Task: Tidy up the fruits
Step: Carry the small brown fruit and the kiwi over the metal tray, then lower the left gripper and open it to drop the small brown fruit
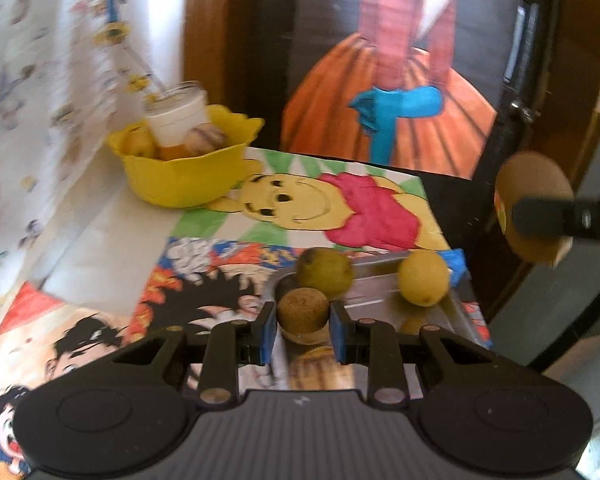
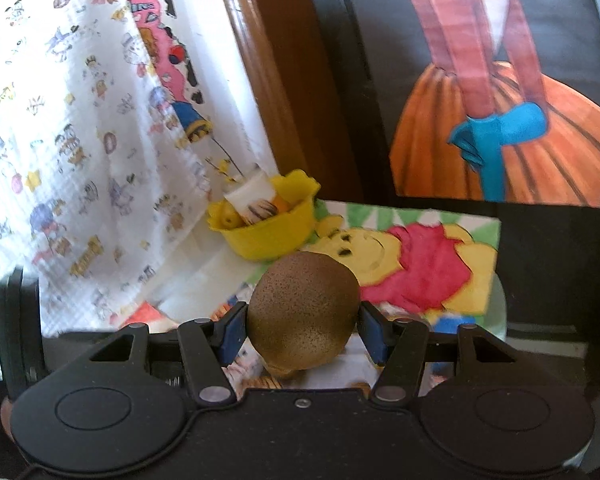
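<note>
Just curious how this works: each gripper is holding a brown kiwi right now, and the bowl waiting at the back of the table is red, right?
Not quite: the bowl is yellow, as the right wrist view shows. The rest holds: the right gripper grips a kiwi, the left gripper another.

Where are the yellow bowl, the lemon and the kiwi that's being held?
Yellow bowl [image 1: 188, 178], left wrist view, on its front wall.
Lemon [image 1: 423, 278], left wrist view, on its middle.
Kiwi [image 2: 303, 312], right wrist view, on its top, between the right gripper's pads.

no readable text, cartoon prints and drawings carry no legible words
</note>
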A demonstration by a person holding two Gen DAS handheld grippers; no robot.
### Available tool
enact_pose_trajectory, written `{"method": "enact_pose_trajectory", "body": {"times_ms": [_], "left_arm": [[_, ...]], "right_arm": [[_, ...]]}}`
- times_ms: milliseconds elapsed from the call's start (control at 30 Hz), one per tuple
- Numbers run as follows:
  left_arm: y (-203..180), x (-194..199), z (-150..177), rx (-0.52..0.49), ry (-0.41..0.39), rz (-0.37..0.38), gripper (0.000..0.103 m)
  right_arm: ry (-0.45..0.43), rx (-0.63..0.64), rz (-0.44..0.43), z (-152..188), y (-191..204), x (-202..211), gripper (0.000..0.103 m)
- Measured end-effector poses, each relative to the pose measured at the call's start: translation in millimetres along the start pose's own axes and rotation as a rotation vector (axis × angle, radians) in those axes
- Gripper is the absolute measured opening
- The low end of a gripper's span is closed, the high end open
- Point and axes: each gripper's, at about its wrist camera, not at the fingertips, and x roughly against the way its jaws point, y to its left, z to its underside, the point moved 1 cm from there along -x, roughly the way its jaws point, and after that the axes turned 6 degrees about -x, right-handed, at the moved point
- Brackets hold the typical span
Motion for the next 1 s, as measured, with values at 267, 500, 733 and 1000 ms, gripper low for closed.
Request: {"method": "enact_pose_trajectory", "body": {"times_ms": [267,500,733,1000], "left_arm": [[-25,-24,-3,-0.05,0.039,0.086,0.03],[-41,-44,-1,-0.089,0.1,0.16,0.03],[-57,-60,6,-0.15,0.178,0.206,0.03],[-64,-74,11,-0.167,0.251,0.188,0.03]], "right_arm": [[0.027,0.019,0.065,44,-16,17,0.061],[0.075,0.023,0.098,81,-21,22,0.061],[0.136,0.051,0.106,105,-22,15,0.061],[0.187,0.115,0.089,119,-18,2,0.061]]}}
